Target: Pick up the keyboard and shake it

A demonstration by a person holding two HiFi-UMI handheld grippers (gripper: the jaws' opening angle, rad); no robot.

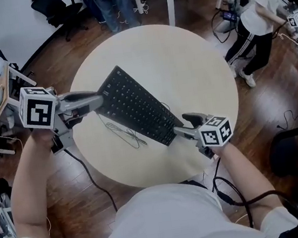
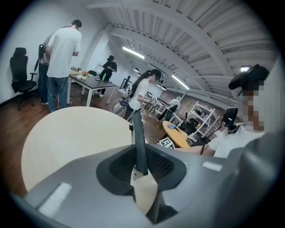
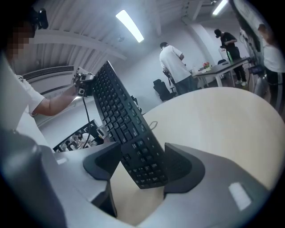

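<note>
Room: busy workshop with a wooden floor; people stand beyond the far edge of the round pale bench [image 1: 186, 67] below me.
Keyboard: the black keyboard [image 1: 134, 107] hangs above the bench's middle, slanting from the bench's left side toward its near edge. Its cable [image 1: 124, 134] trails on the bench top.
Risk: I judge only one end is truly clamped. A hard shake could twist the keyboard out of that thin pinch and drop it onto the bench, or the cable could snag.
Left gripper [image 1: 98, 100]: at the bench's left side, its jaws are nearly together, pinching the keyboard's thin end edge.
Right gripper [image 1: 185, 126]: at the bench's near edge, its jaws are spread wide. The keyboard's end lies slantwise between them and leans on one pad, and I see no squeeze.
</note>
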